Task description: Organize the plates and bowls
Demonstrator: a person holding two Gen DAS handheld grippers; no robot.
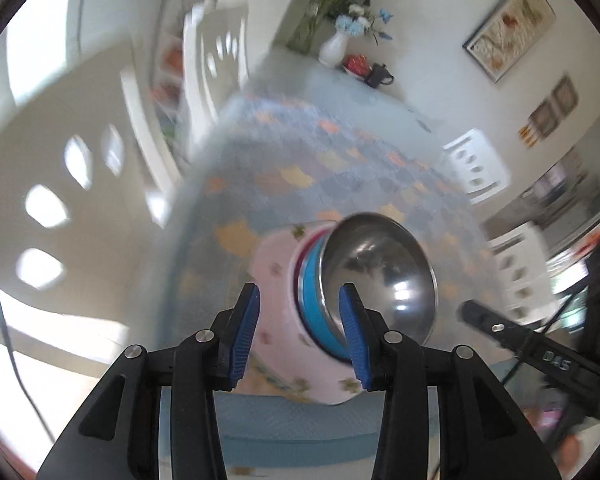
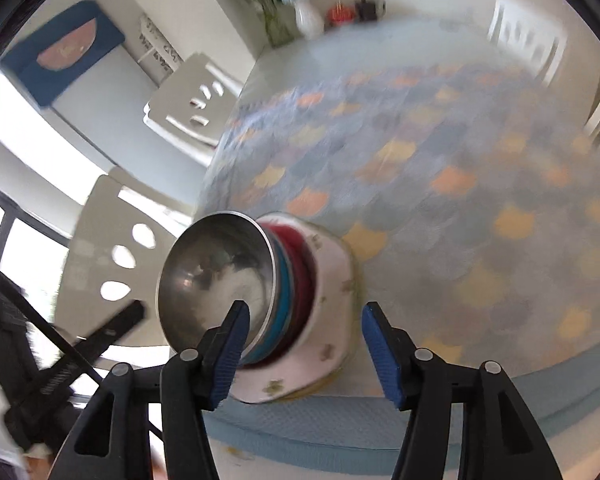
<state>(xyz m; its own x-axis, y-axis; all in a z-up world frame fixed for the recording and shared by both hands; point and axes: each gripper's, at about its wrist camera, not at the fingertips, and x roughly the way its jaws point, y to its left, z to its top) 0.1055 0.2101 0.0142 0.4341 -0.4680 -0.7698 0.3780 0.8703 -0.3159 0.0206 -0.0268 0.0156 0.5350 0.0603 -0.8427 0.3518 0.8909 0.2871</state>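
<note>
A finished stack of tableware sits near the edge of a table under a scale-patterned tablecloth (image 2: pixel 440 152), seen from both hand-held tongs. The left gripper (image 1: pixel 302 328) stands partly open with nothing between its blue pads; the stack lies just ahead of it, its right pad overlapping the blue bowl (image 1: pixel 316 300) in the picture. The right gripper (image 2: pixel 306 340) is spread wider, also empty, with the stack ahead and slightly left of its gap. A stainless steel bowl (image 2: pixel 216 276) nests on top, then the blue bowl and a red bowl (image 2: pixel 300 272), all resting on a pink floral plate (image 2: pixel 332 316). The stacking step looks complete. If anything remains, the next move calls for finding more dishes; none show here. A white vase of flowers (image 1: pixel 334 46) stands at the far end.
</note>
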